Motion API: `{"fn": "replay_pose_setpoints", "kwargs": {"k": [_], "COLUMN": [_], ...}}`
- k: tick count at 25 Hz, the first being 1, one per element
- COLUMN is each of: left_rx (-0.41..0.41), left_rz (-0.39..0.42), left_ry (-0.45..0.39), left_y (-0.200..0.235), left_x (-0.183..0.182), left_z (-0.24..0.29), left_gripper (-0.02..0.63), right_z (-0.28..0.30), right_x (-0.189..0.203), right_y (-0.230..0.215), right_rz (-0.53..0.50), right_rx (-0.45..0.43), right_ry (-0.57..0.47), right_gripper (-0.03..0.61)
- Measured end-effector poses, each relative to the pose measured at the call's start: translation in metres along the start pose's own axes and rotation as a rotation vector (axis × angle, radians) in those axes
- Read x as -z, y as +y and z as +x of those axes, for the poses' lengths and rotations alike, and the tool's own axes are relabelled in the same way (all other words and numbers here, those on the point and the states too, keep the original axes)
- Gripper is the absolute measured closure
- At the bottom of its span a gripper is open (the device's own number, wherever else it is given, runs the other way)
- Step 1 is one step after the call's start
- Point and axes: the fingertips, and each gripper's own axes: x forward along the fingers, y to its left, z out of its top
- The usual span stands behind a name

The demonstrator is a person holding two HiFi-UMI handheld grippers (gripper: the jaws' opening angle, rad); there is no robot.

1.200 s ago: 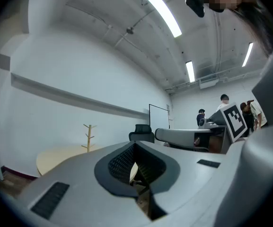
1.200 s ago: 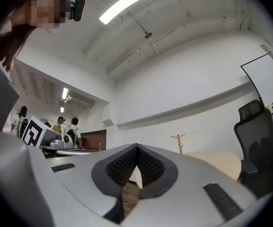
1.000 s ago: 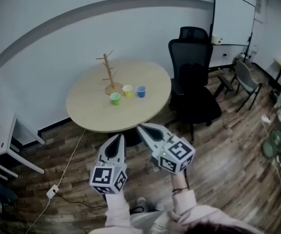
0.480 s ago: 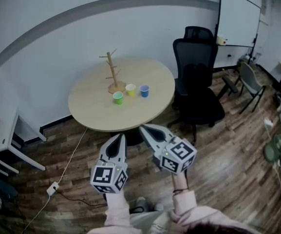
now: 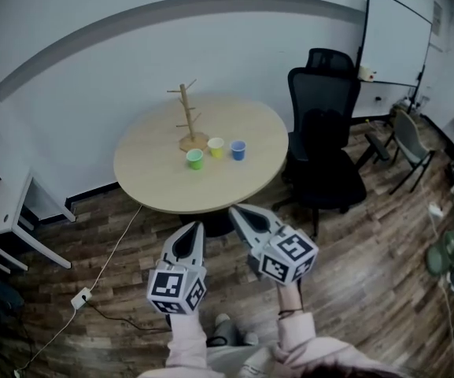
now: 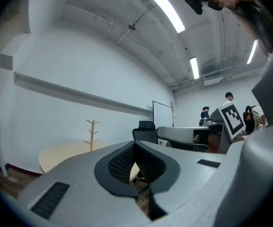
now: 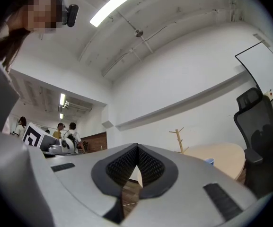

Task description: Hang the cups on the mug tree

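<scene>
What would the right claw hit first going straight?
Likely the near edge of the round table, left of the mug tree; if the right claw clears it, the white wall. Depth is unclear.

light: ceiling strip lights (image 6: 167,7), even, dim | distortion: fisheye, dark corners | blur: slight

Green cup (image 5: 195,159), yellow cup (image 5: 215,147), blue cup (image 5: 238,150) — tan mug tree (image 5: 186,116), beige table (image 5: 164,181), black chair (image 5: 325,132)

- Round pale table (image 5: 156,191) near the white wall.
- Black office chair (image 5: 325,160) just beside the table's right edge.
- Whiteboard (image 5: 396,42) at far right.
- Small white side table (image 5: 6,219) at left.
- White power strip (image 5: 79,297) and cable on the wood floor (image 5: 368,290).
</scene>
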Motion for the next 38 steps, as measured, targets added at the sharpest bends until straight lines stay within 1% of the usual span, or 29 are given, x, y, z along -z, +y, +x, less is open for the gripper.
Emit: {"fn": "replay_pose_setpoints", "kwargs": {"k": [5,8,12,17,21,27,33,38], "left_rx": [-0.018,-0.032,-0.027,-0.018,0.01,0.037,0.097,0.097], "left_rz": [-0.015,-0.031,-0.041,-0.054,-0.051,-0.061,-0.053,-0.07], "left_ry": [0.026,0.033,0.032,0.019,0.014,0.035,0.053,0.059], "left_y": [0.012,0.027,0.04,0.062,0.074,0.095,0.106,0.132], "left_x": [0.012,0.018,0.018,0.014,0.005,0.006,0.007,0.01], "left_z": [0.003,0.01,0.028,0.058,0.083,0.113,0.139,0.153], "left_gripper": [0.609,0.609,0.609,0.609,0.609,0.609,0.609,0.609], "right_z": [0.014,0.028,0.044,0.068,0.085,0.109,0.127,0.149], "right_x": [0.014,0.019,0.014,0.013,0.006,0.007,0.008,0.012], "right_y": [-0.005,-0.008,-0.018,-0.038,-0.056,-0.081,-0.101,-0.115], "right_rz": [0.047,0.055,0.092,0.08,0.068,0.077,0.08,0.085], "right_rx": [-0.004,-0.019,-0.034,-0.033,-0.013,0.024,0.068,0.09], "right_ry": [0.018,0.028,0.002,0.019,0.017,0.028,0.03,0.036], "right_gripper": [0.589,0.589,0.589,0.589,0.589,0.589,0.589,0.589]}}
